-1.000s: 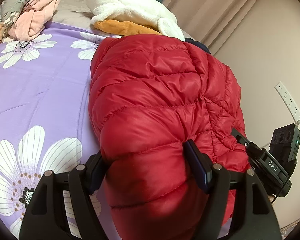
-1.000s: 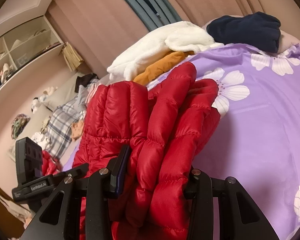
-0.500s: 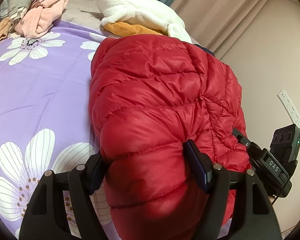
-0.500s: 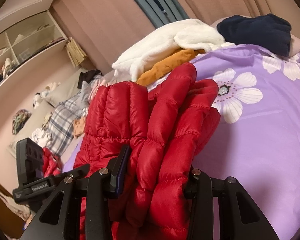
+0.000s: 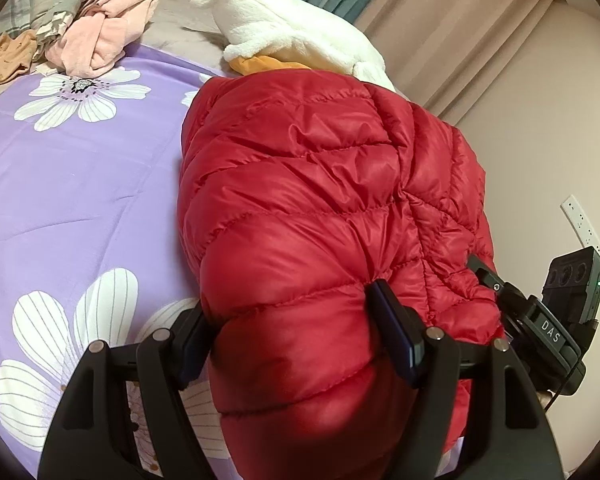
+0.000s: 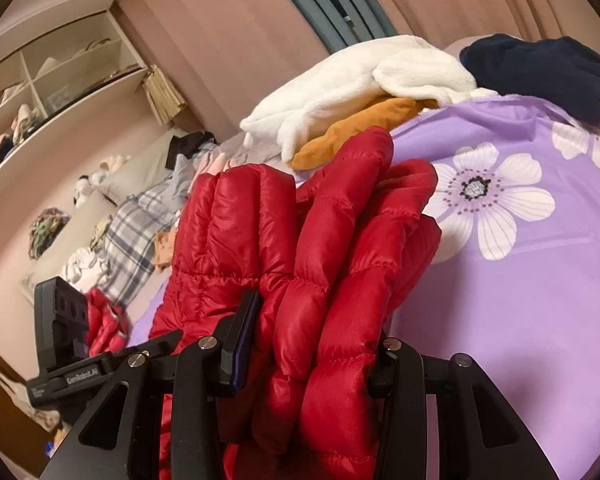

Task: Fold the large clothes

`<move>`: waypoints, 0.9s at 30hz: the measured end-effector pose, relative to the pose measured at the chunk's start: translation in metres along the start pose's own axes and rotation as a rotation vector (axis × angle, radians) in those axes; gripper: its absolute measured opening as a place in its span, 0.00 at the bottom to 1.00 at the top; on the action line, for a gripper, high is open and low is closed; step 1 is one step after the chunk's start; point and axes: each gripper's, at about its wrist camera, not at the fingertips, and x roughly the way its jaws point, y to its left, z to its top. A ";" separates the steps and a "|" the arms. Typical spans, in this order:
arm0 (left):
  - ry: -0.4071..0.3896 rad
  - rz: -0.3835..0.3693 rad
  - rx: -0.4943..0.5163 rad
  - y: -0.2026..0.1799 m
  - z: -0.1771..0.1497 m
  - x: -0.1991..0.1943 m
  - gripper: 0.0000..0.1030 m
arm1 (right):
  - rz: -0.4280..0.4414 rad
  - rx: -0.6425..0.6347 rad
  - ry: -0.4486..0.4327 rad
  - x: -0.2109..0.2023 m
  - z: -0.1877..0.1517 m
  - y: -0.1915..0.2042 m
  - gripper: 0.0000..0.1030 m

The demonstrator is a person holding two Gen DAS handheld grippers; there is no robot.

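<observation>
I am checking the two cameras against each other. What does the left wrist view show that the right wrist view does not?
Only the left wrist view shows the folded pink garment and a wall socket strip. Only the right wrist view shows the open shelves and a navy garment. Both show the red puffer jacket clamped in the jaws of the left gripper and the right gripper, the purple flowered sheet, and the white fleece over an orange garment.

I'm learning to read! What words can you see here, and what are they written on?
"DAS": on the black device seen past the red jacket, left wrist view.
"GenRobot.AI": on the black bar, right wrist view.
Smaller print under "GenRobot.AI" is too small to read.
No words on the clothes or the purple sheet.
</observation>
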 end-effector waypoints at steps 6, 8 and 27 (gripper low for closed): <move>0.005 0.001 -0.007 0.004 0.002 0.004 0.71 | -0.002 0.001 0.006 0.004 0.001 0.001 0.41; 0.008 0.001 -0.010 0.004 0.002 0.006 0.71 | -0.004 0.000 0.010 0.006 0.001 -0.001 0.41; 0.038 0.026 -0.010 0.010 -0.004 0.022 0.71 | -0.037 0.033 0.048 0.018 -0.009 -0.004 0.41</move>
